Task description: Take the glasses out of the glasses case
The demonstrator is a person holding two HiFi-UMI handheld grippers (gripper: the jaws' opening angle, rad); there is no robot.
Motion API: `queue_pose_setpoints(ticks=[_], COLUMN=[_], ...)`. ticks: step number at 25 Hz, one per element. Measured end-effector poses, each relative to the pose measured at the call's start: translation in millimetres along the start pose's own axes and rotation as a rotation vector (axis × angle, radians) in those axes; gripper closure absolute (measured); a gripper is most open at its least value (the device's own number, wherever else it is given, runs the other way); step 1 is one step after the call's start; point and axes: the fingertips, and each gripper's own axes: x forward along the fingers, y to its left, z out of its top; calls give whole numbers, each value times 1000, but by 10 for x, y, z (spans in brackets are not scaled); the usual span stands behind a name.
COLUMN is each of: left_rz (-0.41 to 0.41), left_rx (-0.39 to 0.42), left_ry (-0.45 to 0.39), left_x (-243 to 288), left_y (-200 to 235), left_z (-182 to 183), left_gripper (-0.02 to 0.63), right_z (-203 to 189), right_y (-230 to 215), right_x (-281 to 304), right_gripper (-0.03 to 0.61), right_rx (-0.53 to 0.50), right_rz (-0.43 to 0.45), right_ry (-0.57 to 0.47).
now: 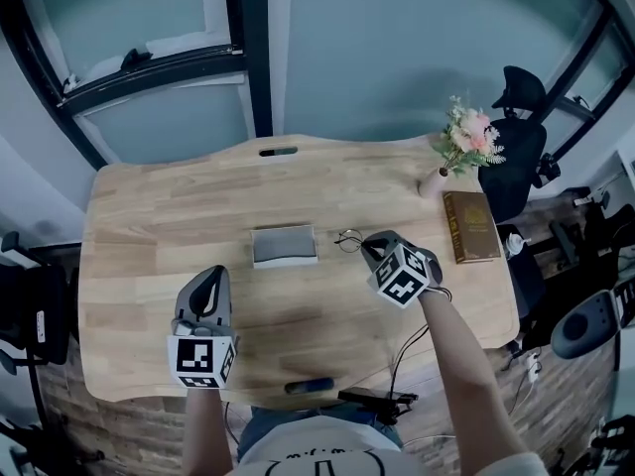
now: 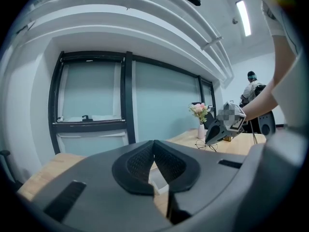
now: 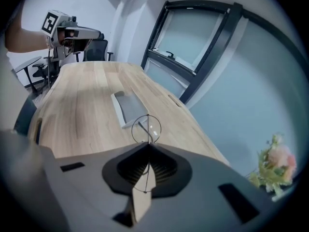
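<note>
A grey glasses case [image 1: 285,245] lies open at the middle of the wooden table [image 1: 149,226]; in the right gripper view the case [image 3: 126,106] sits just beyond the jaws. Thin wire-rimmed glasses [image 1: 347,238] are to the right of the case, pinched in my right gripper [image 1: 369,243]. In the right gripper view my right gripper [image 3: 147,146] is shut on the frame, with one round lens [image 3: 146,128] sticking out past the tips. My left gripper [image 1: 205,281] hovers near the front left of the case, and my left gripper [image 2: 154,144] is shut with nothing in it. The left gripper view shows the glasses [image 2: 206,144] under the right gripper.
A vase of pink flowers [image 1: 466,142] and a brown book [image 1: 470,226] stand at the table's right end. A dark pen-like object [image 1: 310,386] lies at the front edge. A black office chair [image 1: 516,157] stands beyond the right end. A cable slot [image 1: 278,151] is near the far edge.
</note>
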Motion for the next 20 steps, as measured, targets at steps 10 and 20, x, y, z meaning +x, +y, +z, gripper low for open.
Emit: queue_pose_setpoints(ticks=[10, 20], left_rz=[73, 140], left_rx=[1, -6], left_ry=[91, 139], left_x=[111, 154], left_y=[-94, -220], left_z=[-225, -327], left_gripper=[598, 598], right_z=[-379, -417], right_y=[67, 76], right_x=[499, 760], right_gripper=[559, 555], right_rx=[-17, 1], right_rz=[123, 192], right_ry=[37, -2])
